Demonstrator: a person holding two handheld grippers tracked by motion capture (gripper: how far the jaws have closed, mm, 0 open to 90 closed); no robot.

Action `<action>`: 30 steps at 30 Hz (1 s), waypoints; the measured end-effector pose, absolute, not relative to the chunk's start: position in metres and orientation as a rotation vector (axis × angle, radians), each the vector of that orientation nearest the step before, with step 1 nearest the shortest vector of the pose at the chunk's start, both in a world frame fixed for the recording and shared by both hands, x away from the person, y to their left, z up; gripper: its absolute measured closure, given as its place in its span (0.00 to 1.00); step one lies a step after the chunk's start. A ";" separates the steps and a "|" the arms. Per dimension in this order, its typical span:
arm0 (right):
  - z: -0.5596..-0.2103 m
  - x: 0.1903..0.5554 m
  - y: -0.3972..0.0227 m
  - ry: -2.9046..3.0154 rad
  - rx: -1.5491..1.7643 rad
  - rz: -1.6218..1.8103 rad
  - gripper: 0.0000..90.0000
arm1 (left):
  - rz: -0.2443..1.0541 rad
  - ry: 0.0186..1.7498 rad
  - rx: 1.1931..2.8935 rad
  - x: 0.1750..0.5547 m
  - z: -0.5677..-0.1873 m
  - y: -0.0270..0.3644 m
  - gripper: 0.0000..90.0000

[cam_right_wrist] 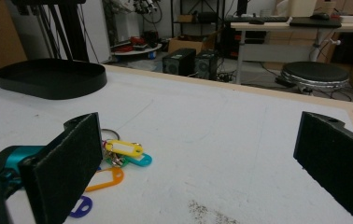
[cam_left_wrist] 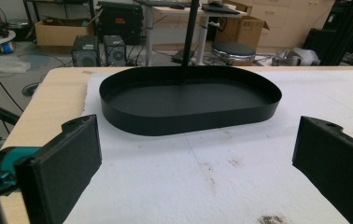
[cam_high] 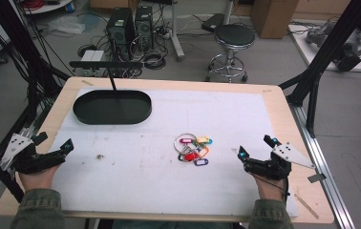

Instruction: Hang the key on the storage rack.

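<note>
Wooden table, pale top, with a white mat covering most of it; the mat carries faint smudges and a dark speck of dirt.

Landmark: the black oval tray, set on the mat's far-left part. It is shallow-walled and nothing lies in it, as the left gripper view confirms. A thin black post rises at its far rim, topped by a horizontal bar.

Left gripper — held low at the mat's near-left edge, on the person's side of the tray, pointing towards it. Jaws stand well apart with nothing between them; in its own view the tray sits squarely ahead between the two black pads.

Right gripper — well to the right of the tray, near the mat's near-right side. Jaws likewise spread wide, gripping nothing. Grey three-cornered plate on top of each gripper; a green sleeve shows behind the left hand.

Bunch of key tags — lies flat on the mat, well apart from the tray, to its right and nearer the person, roughly mid-table. A metal ring joins tags in yellow, pink, red, orange, teal and blue. In the right gripper view the bunch sits just beside the left-hand jaw, not touching it.
</note>
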State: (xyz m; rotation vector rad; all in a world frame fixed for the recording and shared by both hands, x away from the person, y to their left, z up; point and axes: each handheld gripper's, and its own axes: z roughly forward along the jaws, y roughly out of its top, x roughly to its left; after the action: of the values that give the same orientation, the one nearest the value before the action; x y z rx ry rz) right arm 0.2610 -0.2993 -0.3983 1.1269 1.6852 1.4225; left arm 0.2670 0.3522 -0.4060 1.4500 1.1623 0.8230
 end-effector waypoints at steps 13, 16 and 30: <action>-0.402 0.265 -0.299 1.713 1.160 1.402 0.00 | 0.808 1.161 1.453 0.268 -0.408 0.351 0.02; -0.402 0.264 -0.297 1.720 1.154 1.398 0.00 | 0.810 1.164 1.453 0.268 -0.408 0.351 0.02; -0.403 0.269 -0.289 1.766 1.129 1.377 0.00 | 0.802 1.162 1.475 0.270 -0.409 0.349 0.02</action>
State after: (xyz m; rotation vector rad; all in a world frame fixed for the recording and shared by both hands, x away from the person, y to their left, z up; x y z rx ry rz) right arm 0.2690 -0.2893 -0.4032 1.1293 1.7665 1.3769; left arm 0.2701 0.3487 -0.4090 1.4753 1.1618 0.8019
